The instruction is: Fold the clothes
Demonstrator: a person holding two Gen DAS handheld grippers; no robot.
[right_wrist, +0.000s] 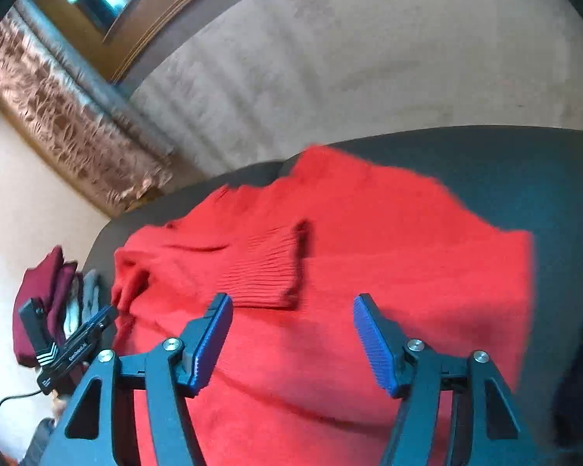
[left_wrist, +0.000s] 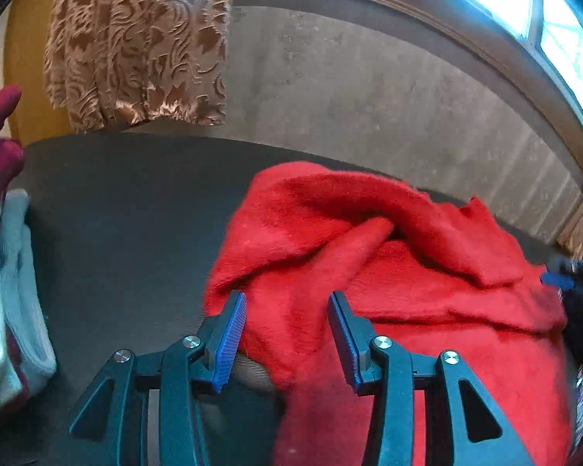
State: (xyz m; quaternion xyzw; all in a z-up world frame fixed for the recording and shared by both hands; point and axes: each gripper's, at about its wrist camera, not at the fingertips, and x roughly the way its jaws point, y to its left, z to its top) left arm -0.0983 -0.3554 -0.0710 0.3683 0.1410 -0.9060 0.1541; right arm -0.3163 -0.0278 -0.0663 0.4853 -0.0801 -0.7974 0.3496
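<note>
fuzzy red knit sweater [right_wrist: 330,272] lies rumpled mid dark grey table [left_wrist: 116,213], ribbed cuff [right_wrist: 268,268] folded on top. left gripper [left_wrist: 287,334] and right gripper [right_wrist: 291,338] gape empty above it — risk: loose sleeve slides, fold bunches near far edge.

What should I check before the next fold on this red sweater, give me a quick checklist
1. Right gripper free of cloth: ok, jaws apart, nothing between the pads.
2. Left gripper free of cloth: ok, jaws apart over the red sweater, nothing pinched.
3. Sleeve folded in: ok, the ribbed cuff lies on top of the sweater body.
4. Sweater lying flat: not ok, in the left wrist view a thick fold bunches up across it.
5. Room on the dark surface beside the sweater: ok, bare to the left of it.
6. Stack of folded clothes clear of the sweater: ok, it sits apart at the edge.
</note>
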